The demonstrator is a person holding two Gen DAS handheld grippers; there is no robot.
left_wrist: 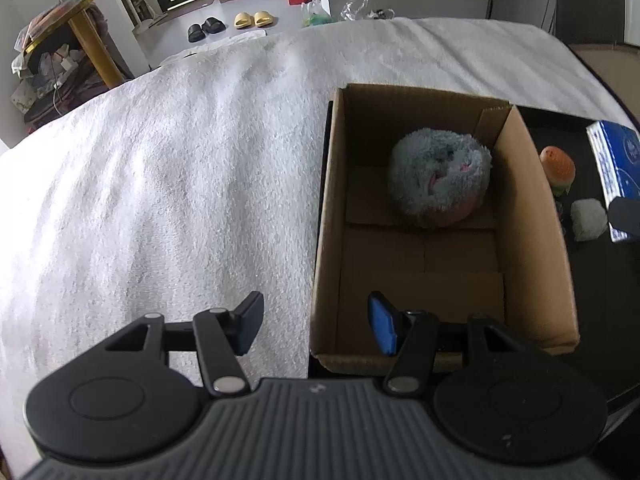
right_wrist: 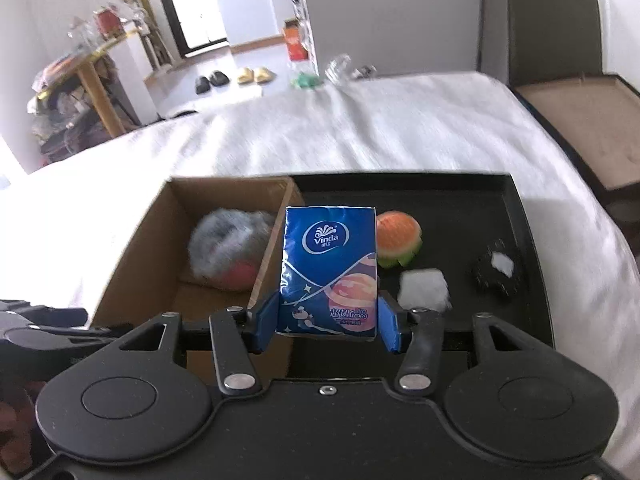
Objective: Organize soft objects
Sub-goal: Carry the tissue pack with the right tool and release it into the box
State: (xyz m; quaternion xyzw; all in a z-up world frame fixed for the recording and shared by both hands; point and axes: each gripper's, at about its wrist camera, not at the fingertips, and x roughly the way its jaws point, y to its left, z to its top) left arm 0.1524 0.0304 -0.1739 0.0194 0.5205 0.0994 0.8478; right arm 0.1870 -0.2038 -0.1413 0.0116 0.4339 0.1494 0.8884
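Observation:
My right gripper [right_wrist: 326,330] is shut on a blue tissue pack [right_wrist: 330,268], held upright above the black tray [right_wrist: 460,196]; the pack [left_wrist: 618,168] also shows at the right edge of the left wrist view. A brown cardboard box [left_wrist: 532,216] stands on the tray's left part with a grey fluffy plush [left_wrist: 438,182] inside. My left gripper [left_wrist: 316,326] is open and empty, straddling the box's near left corner. On the tray lie an orange and green soft toy [right_wrist: 398,238], a white fluffy lump [right_wrist: 424,290] and a black spiky ball [right_wrist: 498,272].
A white fluffy blanket [left_wrist: 180,180] covers the bed under the tray. A brown seat [right_wrist: 580,128] stands at the far right. Beyond the bed are slippers [left_wrist: 254,20], a gold-legged table [left_wrist: 92,48] with clutter, and plastic bags [left_wrist: 352,10].

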